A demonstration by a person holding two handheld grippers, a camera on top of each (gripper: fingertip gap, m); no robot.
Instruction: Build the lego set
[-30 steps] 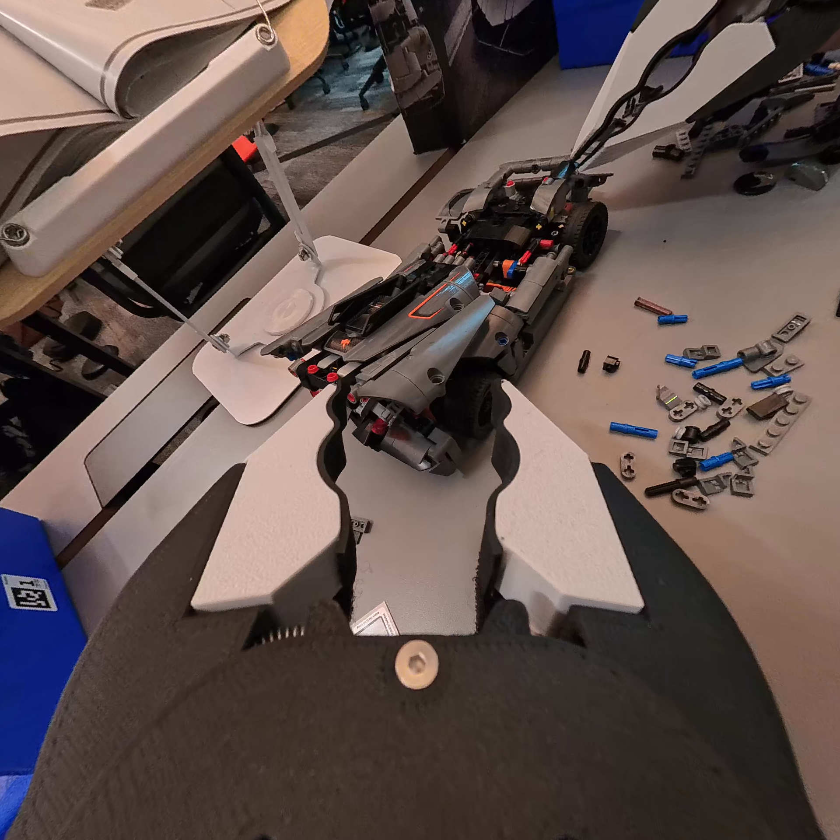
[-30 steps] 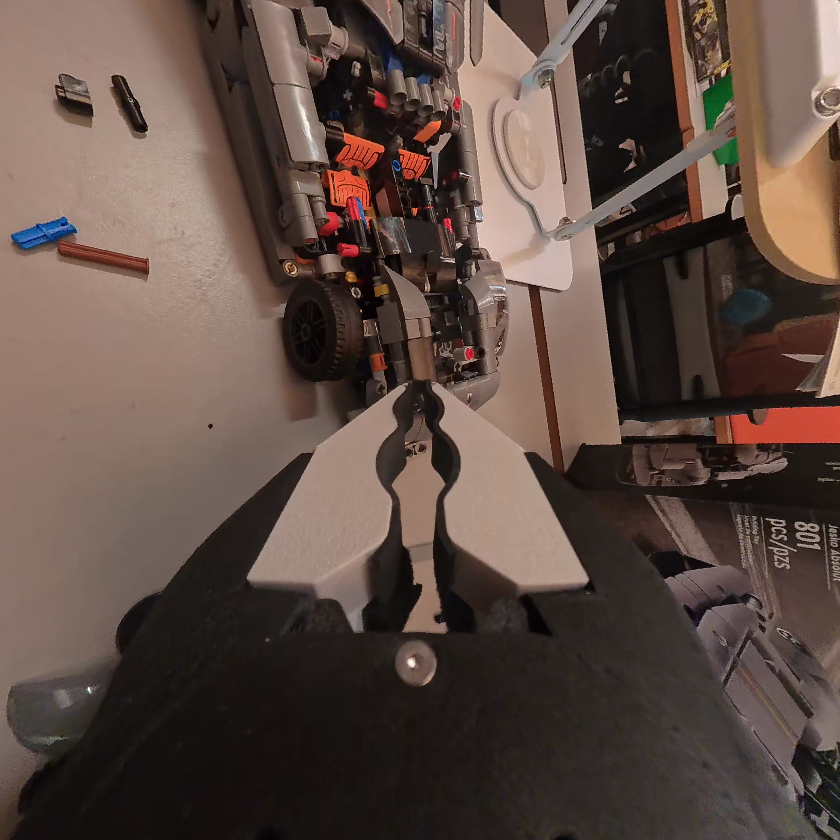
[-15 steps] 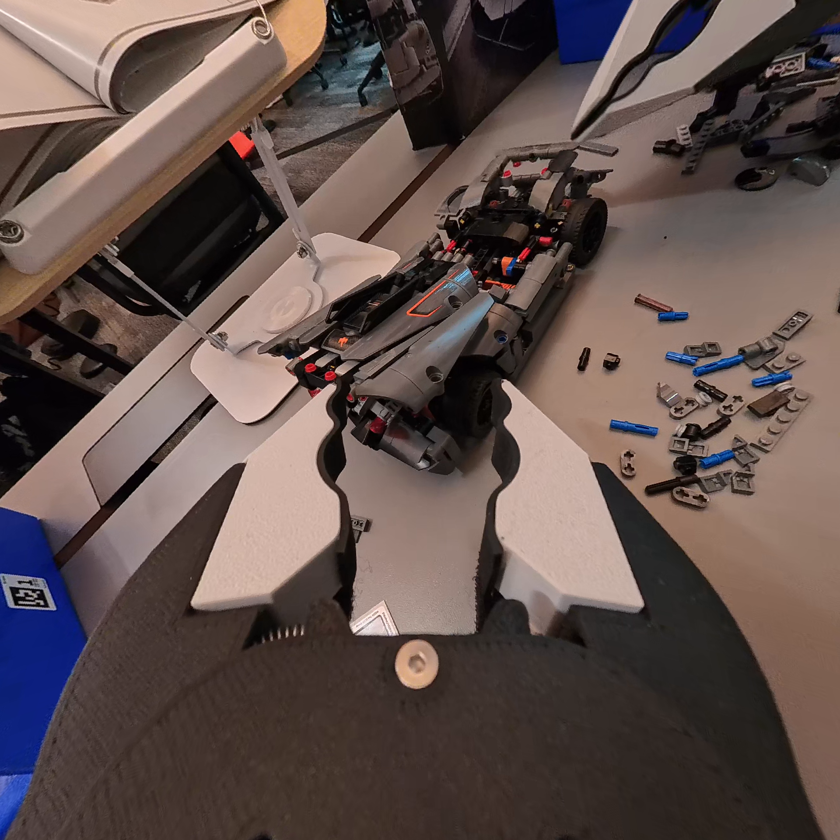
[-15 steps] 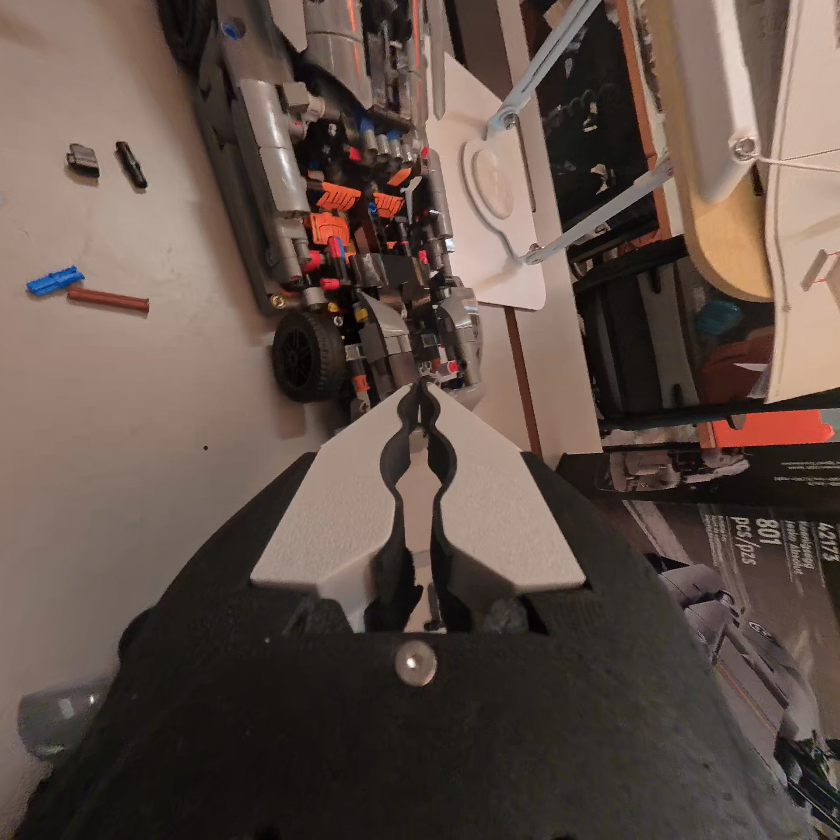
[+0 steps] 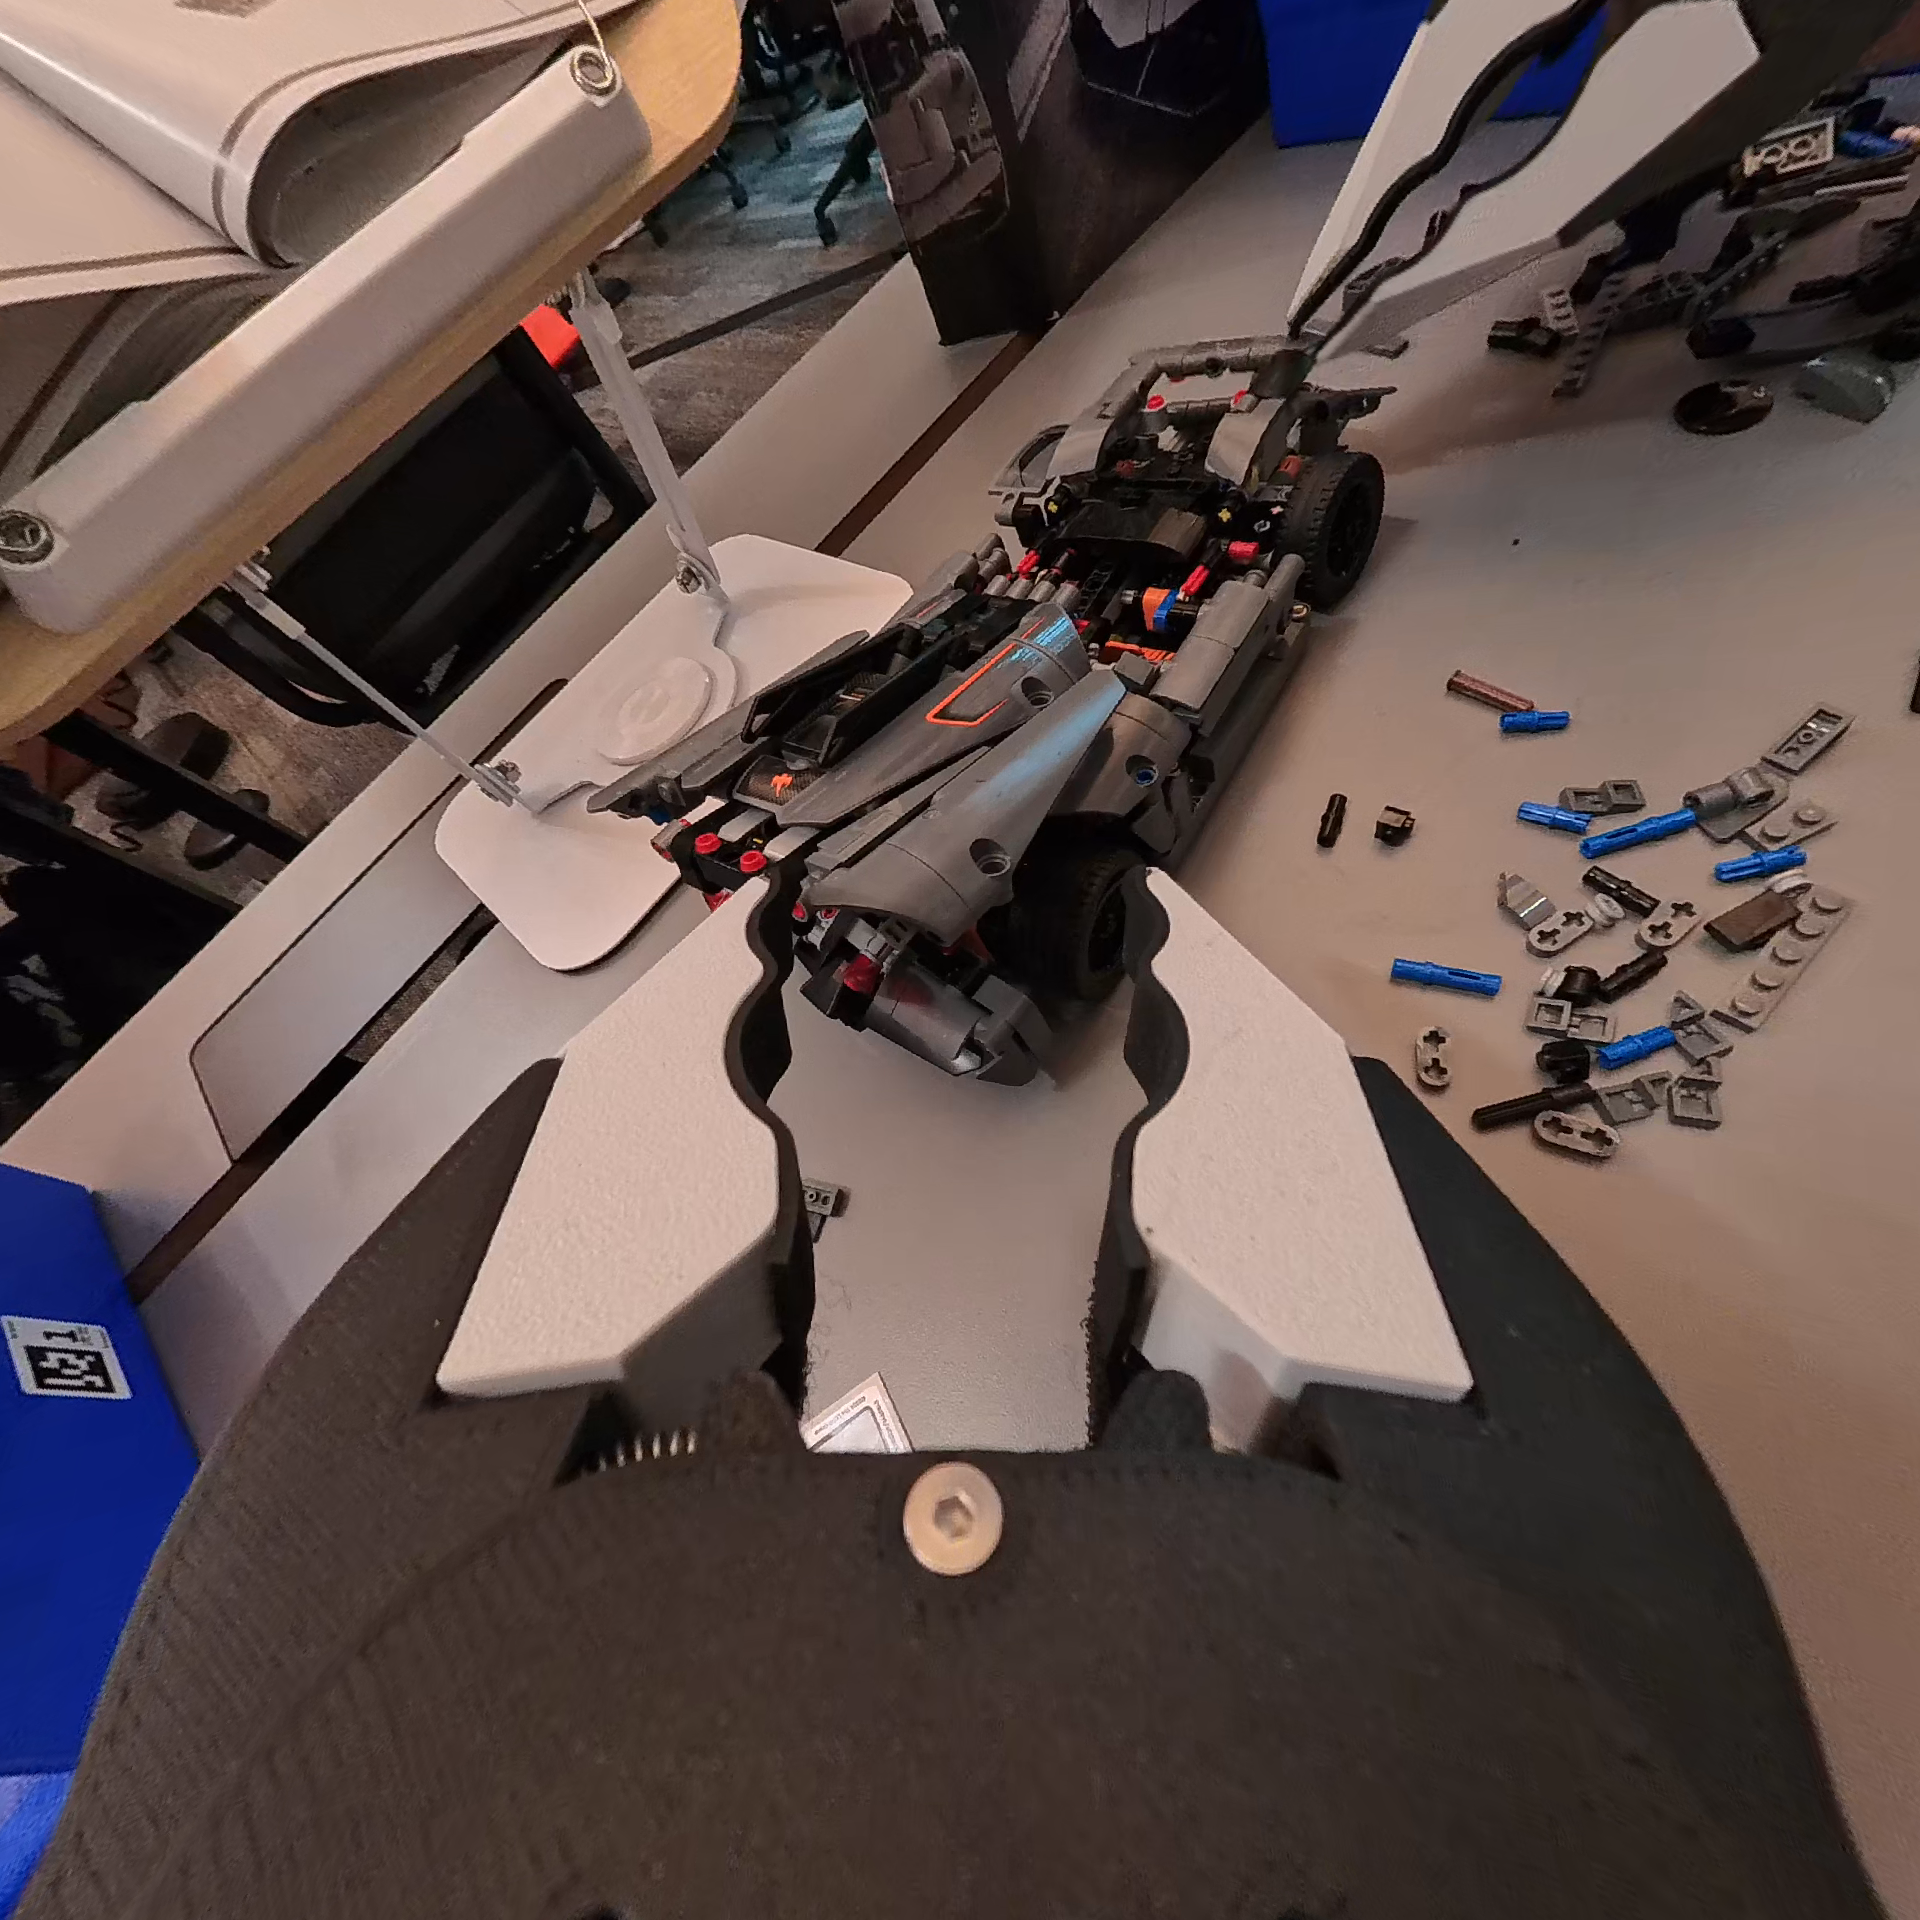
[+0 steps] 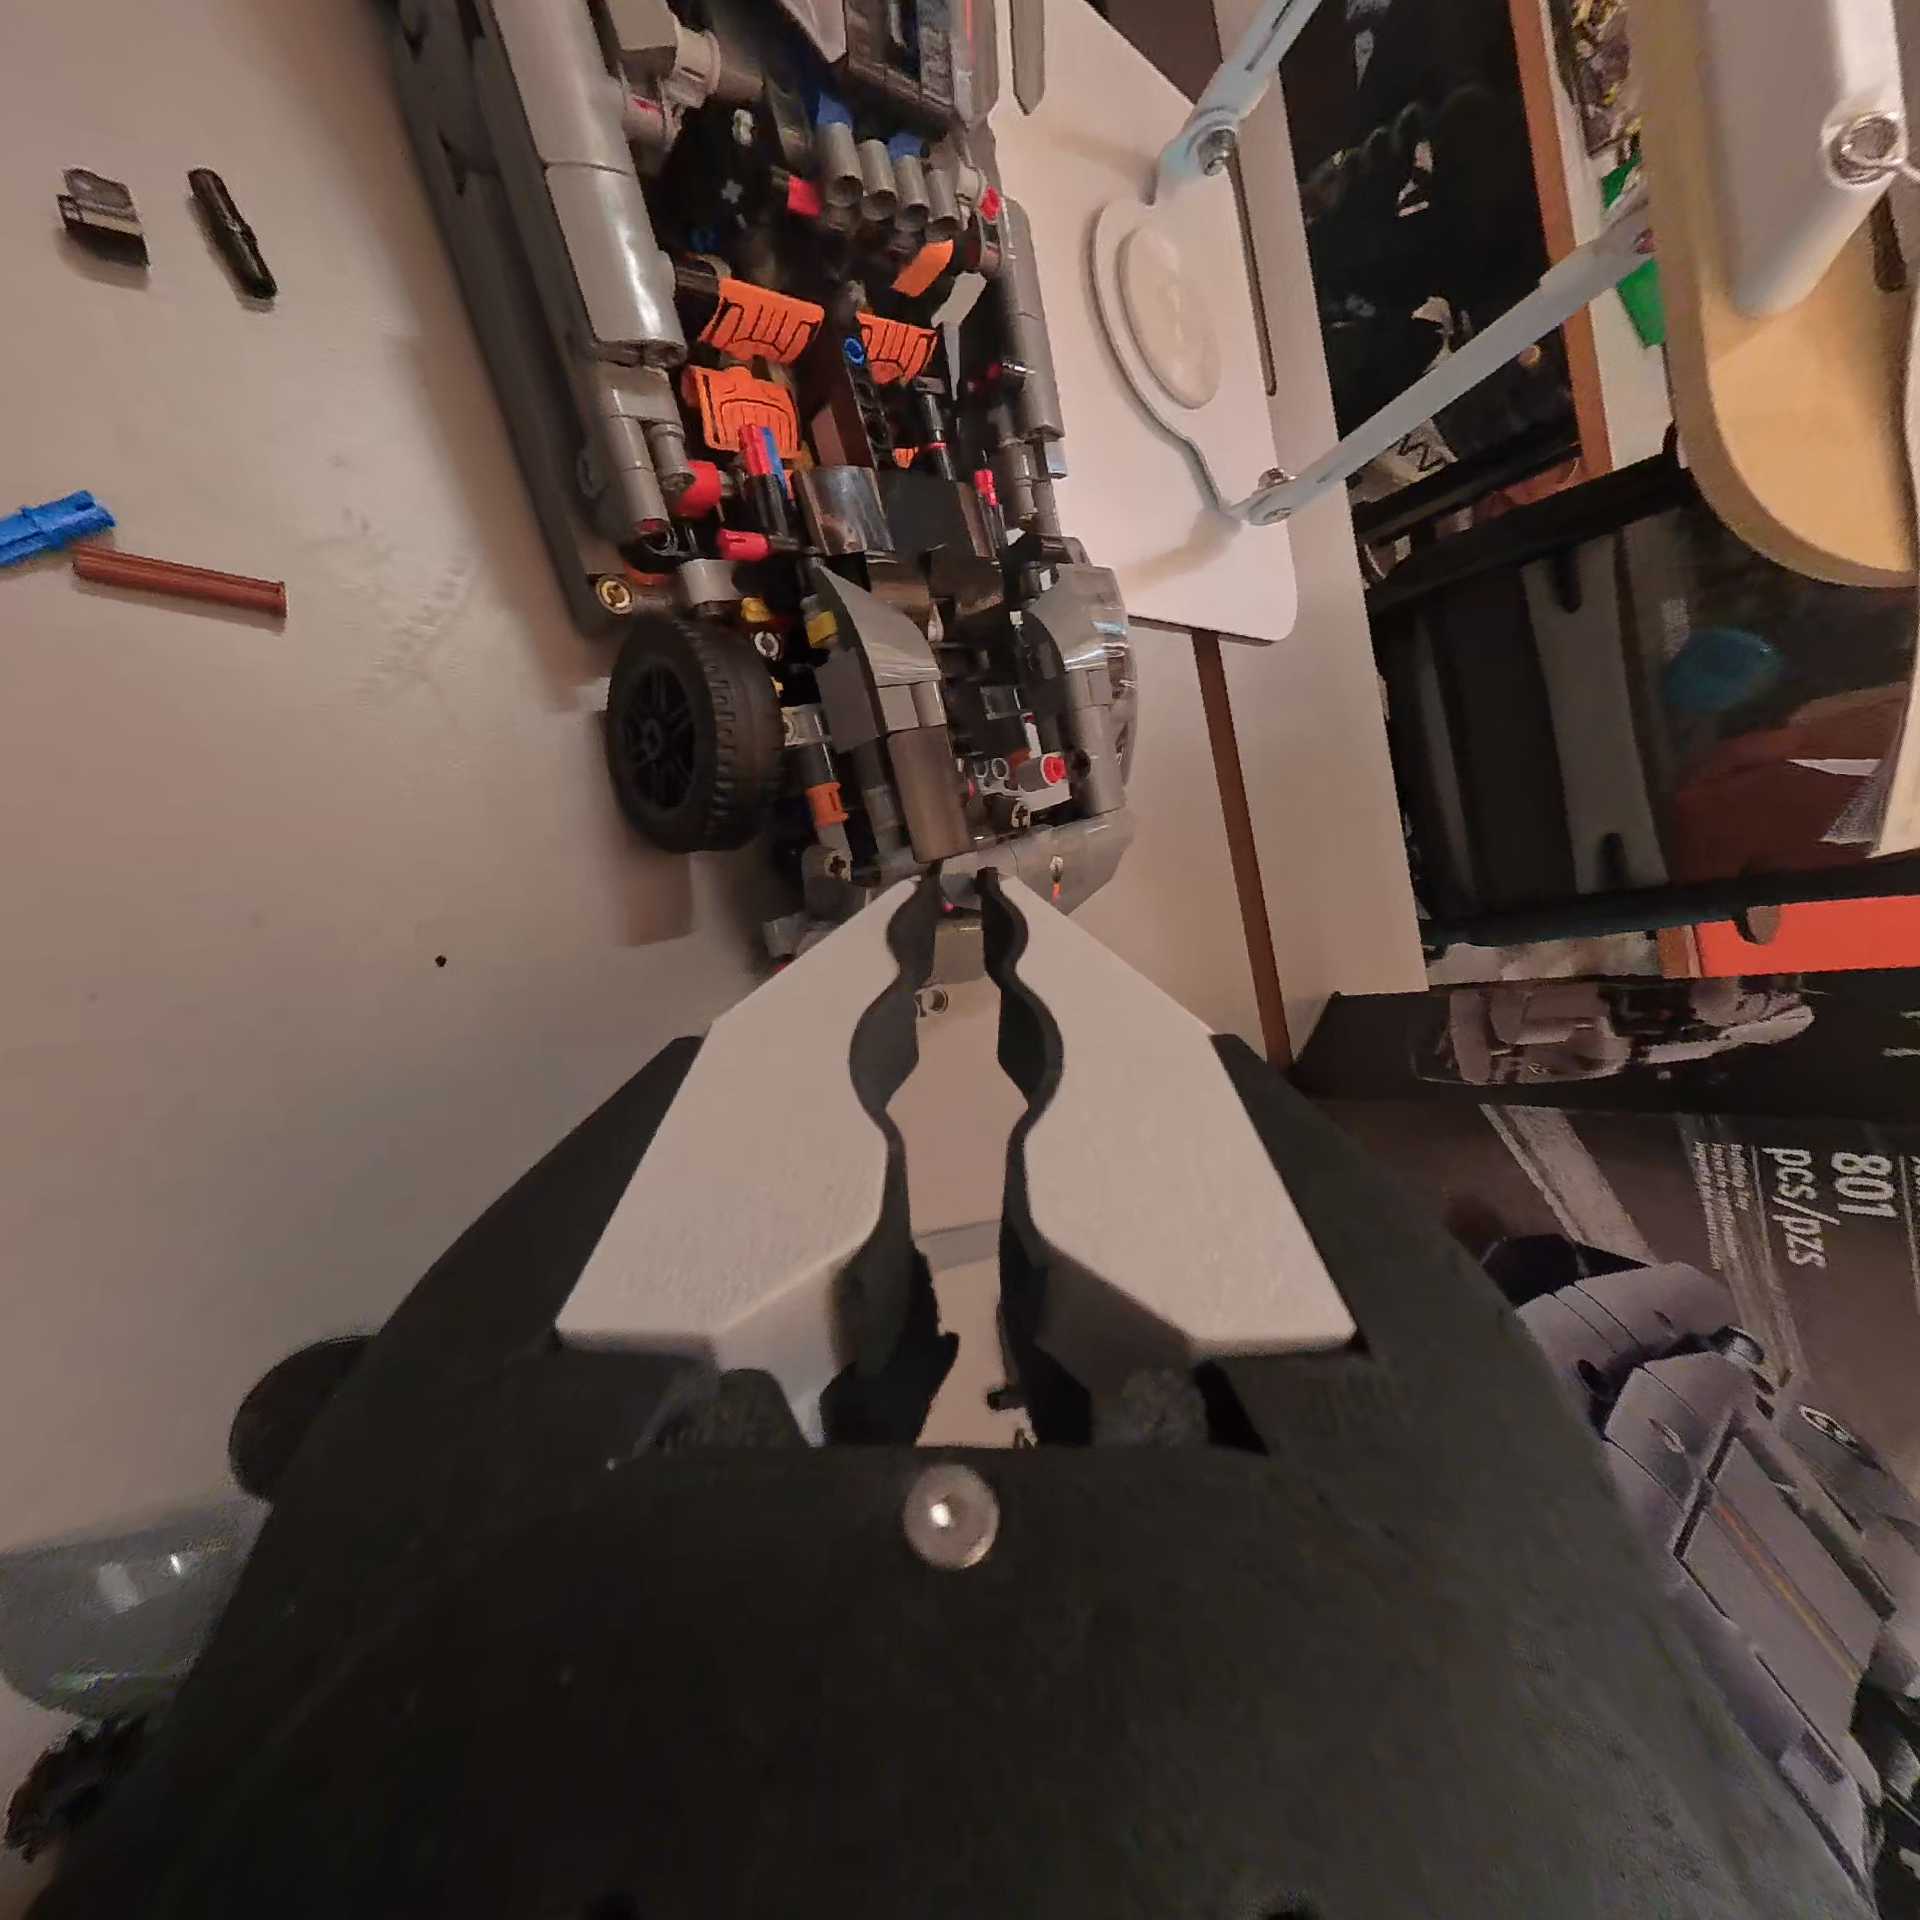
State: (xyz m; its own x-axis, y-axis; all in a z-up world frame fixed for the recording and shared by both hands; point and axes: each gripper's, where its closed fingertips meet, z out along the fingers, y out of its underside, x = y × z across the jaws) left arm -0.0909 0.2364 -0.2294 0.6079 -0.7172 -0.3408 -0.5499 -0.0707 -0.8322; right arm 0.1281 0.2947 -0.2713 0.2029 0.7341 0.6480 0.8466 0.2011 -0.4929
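Observation:
The dark grey and black lego car (image 5: pixel 1039 727) with orange trim lies on the pale table (image 5: pixel 1558 1351). Its nose sits just beyond and between the fingertips of my left gripper (image 5: pixel 961 894), which is wide open and empty. My right gripper (image 6: pixel 956 883) is almost shut, and its tips pinch a grey piece (image 6: pixel 956 940) at the car's rear end (image 6: pixel 935 727). In the left wrist view the right gripper (image 5: pixel 1455 208) reaches down to the grey rear arch (image 5: pixel 1205 358). Loose grey, black and blue pieces (image 5: pixel 1662 935) lie to the right of the car.
A white stand base (image 5: pixel 582 873) sits left of the car and carries a wooden board with a booklet (image 5: pixel 312 260). The set's dark box (image 6: pixel 1662 1039) stands behind. A blue bin (image 5: pixel 62 1455) is at the near left. A brown axle (image 6: pixel 177 587) and a blue pin (image 6: pixel 52 525) lie by the rear wheel (image 6: pixel 691 738). My right fingertips sit around 25 cm from my left ones. The rear wheel (image 6: pixel 691 738) lies around 5 cm away from my right fingertips. It is also in sight in the left wrist view (image 5: pixel 1355 491).
My right gripper drew back from the car's rear with its tips together, then came in again, and its tips now stand slightly apart on the grey piece. My left gripper has barely moved.

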